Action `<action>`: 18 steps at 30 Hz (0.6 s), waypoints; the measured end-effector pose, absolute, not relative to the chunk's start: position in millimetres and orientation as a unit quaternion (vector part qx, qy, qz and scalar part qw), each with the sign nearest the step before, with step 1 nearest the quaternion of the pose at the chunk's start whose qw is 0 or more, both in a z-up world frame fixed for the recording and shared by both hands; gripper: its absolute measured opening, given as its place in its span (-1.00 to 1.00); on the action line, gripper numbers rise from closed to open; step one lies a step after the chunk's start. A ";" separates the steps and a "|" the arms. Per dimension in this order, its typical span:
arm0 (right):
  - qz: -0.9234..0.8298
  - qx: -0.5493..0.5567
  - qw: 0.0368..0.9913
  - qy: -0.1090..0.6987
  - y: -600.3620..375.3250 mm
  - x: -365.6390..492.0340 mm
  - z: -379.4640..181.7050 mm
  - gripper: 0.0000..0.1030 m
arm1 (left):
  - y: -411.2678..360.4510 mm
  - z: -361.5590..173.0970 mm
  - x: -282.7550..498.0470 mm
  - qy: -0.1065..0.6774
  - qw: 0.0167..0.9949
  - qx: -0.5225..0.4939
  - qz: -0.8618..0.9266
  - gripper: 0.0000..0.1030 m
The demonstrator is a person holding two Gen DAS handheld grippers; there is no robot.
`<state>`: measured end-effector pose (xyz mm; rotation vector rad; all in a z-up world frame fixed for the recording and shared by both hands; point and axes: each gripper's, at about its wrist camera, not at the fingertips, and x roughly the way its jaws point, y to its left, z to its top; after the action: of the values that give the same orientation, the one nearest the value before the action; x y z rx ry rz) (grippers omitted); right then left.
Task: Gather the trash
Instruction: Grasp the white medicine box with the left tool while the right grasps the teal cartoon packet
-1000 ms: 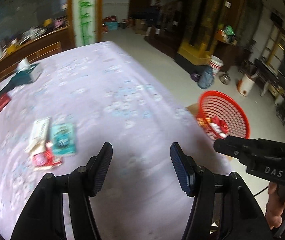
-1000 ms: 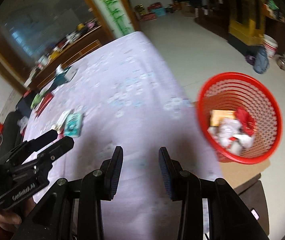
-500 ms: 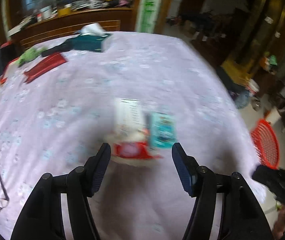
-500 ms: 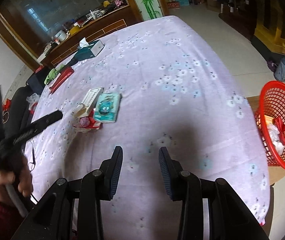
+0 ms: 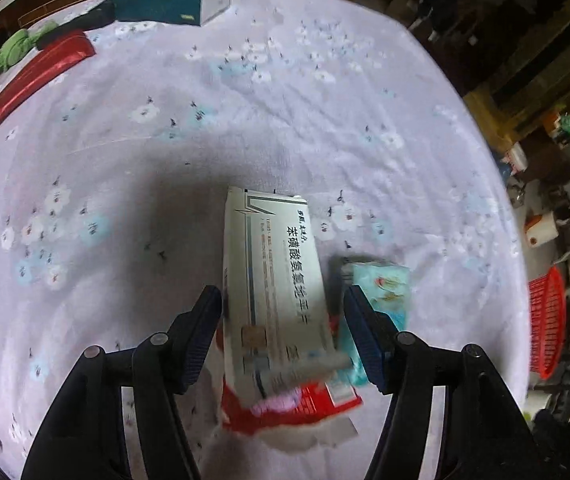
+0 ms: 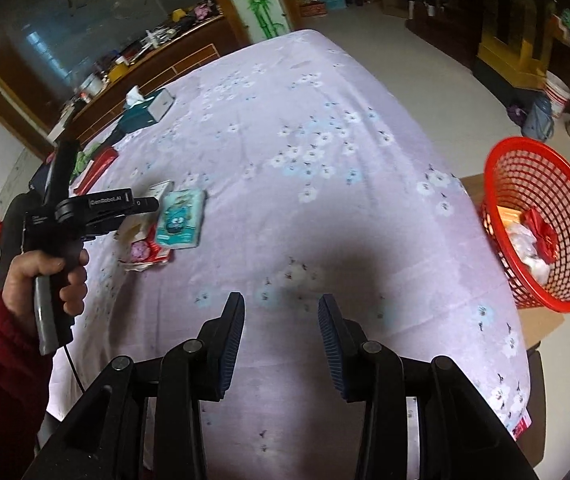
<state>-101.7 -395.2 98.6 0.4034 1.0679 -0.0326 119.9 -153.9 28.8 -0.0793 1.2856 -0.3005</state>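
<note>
A white medicine box lies on the lilac flowered tablecloth, partly over a red wrapper, with a teal tissue pack to its right. My left gripper is open, its fingers straddling the box's near end. The right wrist view shows the same pile: the box, the red wrapper and the teal pack, with the left gripper's black body right over them. My right gripper is open and empty above bare cloth. A red mesh basket holding trash stands off the table's right edge.
At the table's far end lie a teal tissue box, a red pouch and a green cloth. A hand in a dark red sleeve holds the left gripper. Buckets and furniture stand on the floor beyond the basket.
My left gripper swung left from the basket side and came down over the trash pile, so the white box now sits between its fingers. The right gripper drew back from the basket.
</note>
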 end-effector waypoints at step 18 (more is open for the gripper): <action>0.043 0.176 0.836 0.517 -328.5 -19.5 84.3 0.03 | -95.3 79.9 53.7 0.499 0.856 -0.025 -0.131 0.00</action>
<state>-19.5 -328.5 84.3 0.3725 1.0949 0.0920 53.7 -95.3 79.9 -0.0524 1.0497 -0.2762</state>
